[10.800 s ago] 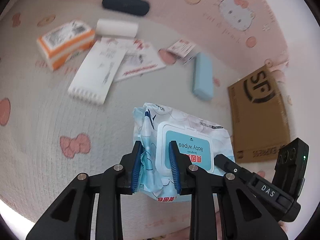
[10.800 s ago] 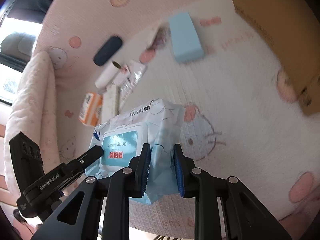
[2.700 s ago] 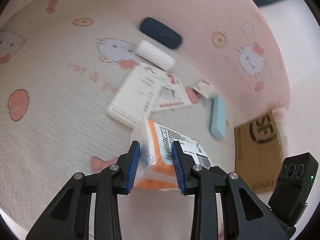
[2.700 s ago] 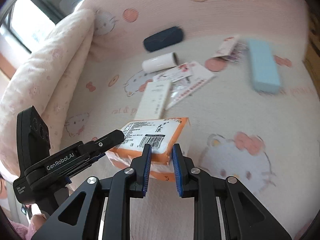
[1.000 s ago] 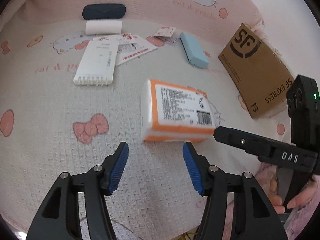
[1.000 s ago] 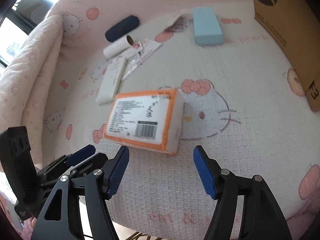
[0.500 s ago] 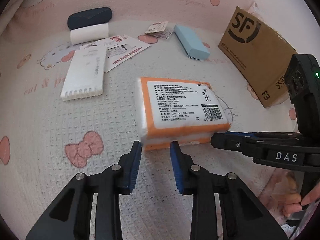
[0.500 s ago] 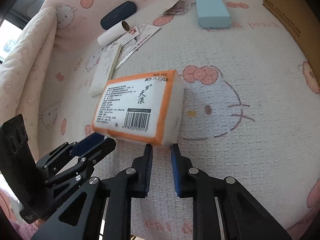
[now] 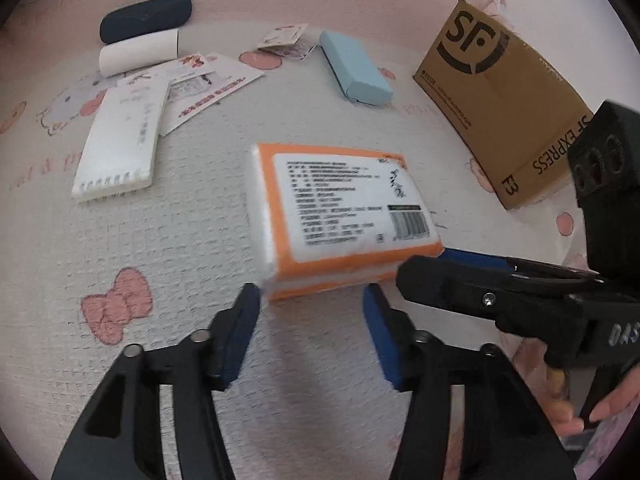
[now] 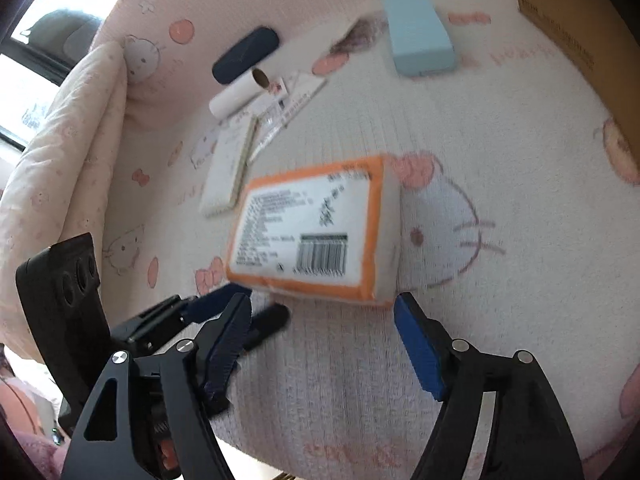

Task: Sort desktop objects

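Note:
An orange and white tissue pack [image 9: 340, 216] lies flat on the quilted mat, label up; it also shows in the right wrist view [image 10: 316, 236]. My left gripper [image 9: 312, 320] is open just short of the pack's near end, touching nothing. My right gripper [image 10: 324, 332] is open and empty, its jaws spread wide before the pack's near edge. The right gripper's body [image 9: 520, 292] reaches in from the right in the left wrist view. The left gripper's body [image 10: 132, 332] shows at the lower left of the right wrist view.
Farther back lie a white notepad [image 9: 120, 144], leaflets [image 9: 212, 80], a white roll [image 9: 138, 52], a dark glasses case [image 9: 144, 22], a light blue case [image 9: 354, 72] and a small packet [image 9: 286, 38]. A brown SF Express box [image 9: 500, 100] stands at the right. A padded pink wall [image 10: 72, 128] rims the mat.
Both grippers, nearly shut half a second ago, have opened again. Both have moved closer to the tissue pack's near edge. The pack lies where it was.

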`<move>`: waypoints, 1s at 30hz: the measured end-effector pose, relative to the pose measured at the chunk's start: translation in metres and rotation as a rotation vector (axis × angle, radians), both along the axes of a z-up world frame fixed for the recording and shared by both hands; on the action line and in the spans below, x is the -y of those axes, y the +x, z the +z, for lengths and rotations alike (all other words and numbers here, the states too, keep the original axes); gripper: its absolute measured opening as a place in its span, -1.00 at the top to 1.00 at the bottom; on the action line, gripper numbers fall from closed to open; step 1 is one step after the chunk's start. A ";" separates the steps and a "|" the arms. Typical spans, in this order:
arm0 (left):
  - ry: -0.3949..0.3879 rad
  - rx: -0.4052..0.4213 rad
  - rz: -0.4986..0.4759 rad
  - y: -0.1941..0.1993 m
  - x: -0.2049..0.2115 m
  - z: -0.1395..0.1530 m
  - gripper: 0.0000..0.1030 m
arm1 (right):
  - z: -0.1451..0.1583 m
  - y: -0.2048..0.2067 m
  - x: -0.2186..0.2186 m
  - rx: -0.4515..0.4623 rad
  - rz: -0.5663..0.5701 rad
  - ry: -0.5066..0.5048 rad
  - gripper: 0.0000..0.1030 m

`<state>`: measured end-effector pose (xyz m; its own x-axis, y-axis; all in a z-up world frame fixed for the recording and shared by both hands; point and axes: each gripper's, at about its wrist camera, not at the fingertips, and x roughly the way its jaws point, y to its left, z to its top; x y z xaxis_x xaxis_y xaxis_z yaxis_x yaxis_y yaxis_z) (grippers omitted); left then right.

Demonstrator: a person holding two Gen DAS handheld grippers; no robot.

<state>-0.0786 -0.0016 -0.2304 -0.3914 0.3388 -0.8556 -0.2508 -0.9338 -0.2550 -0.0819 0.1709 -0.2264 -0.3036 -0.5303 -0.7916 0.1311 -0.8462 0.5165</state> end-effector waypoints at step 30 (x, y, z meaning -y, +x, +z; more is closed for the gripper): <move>0.344 0.074 0.348 -0.024 0.029 0.003 0.05 | -0.008 -0.030 -0.030 0.022 -0.212 -0.146 0.20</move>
<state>-0.1022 -0.0308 -0.2270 -0.4736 0.4667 -0.7469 0.0914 -0.8174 -0.5687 -0.1121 0.2006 -0.2348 -0.4037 -0.5658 -0.7189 -0.0543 -0.7696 0.6362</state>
